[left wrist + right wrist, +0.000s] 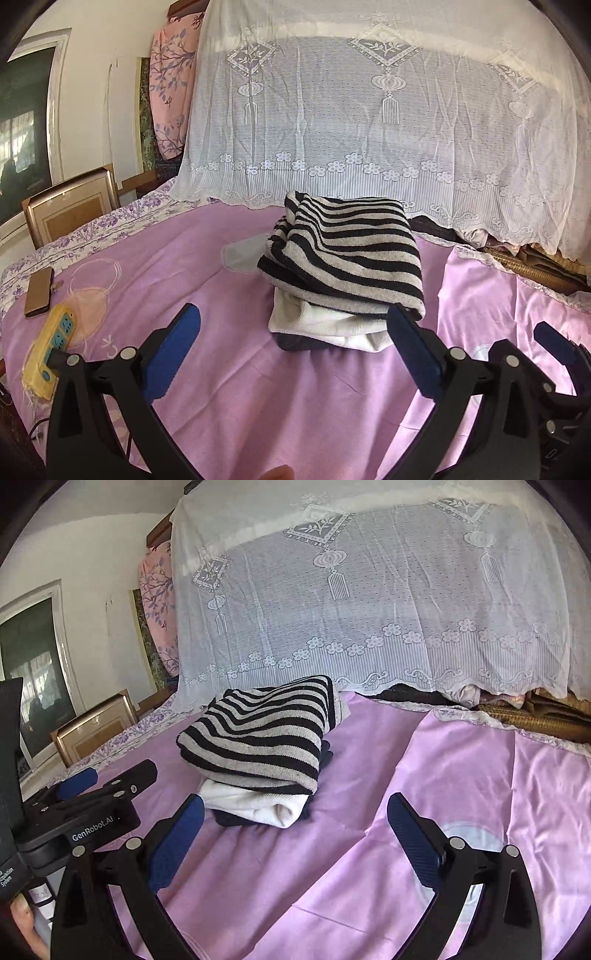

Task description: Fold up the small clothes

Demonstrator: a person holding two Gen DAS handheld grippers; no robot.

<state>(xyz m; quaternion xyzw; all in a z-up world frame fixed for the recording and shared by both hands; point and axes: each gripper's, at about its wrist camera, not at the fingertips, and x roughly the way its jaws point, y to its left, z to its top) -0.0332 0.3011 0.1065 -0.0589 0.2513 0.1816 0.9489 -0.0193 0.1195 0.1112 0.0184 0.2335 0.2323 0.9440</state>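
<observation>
A folded black-and-grey striped garment (343, 251) lies on top of a folded white garment (332, 328) and a dark one beneath, stacked on the pink bed sheet (258, 387). The stack also shows in the right wrist view (258, 734). My left gripper (295, 332) is open and empty, just short of the stack's near edge. My right gripper (295, 819) is open and empty, to the right of the stack over a spread pink garment (461, 775). The left gripper shows at the left of the right wrist view (103, 786).
A yellow power strip (48, 347) and a brown wallet (38, 291) lie at the bed's left edge. A white lace cover (369, 122) hangs over bedding at the back. A wooden chair back (70, 210) stands left of the bed.
</observation>
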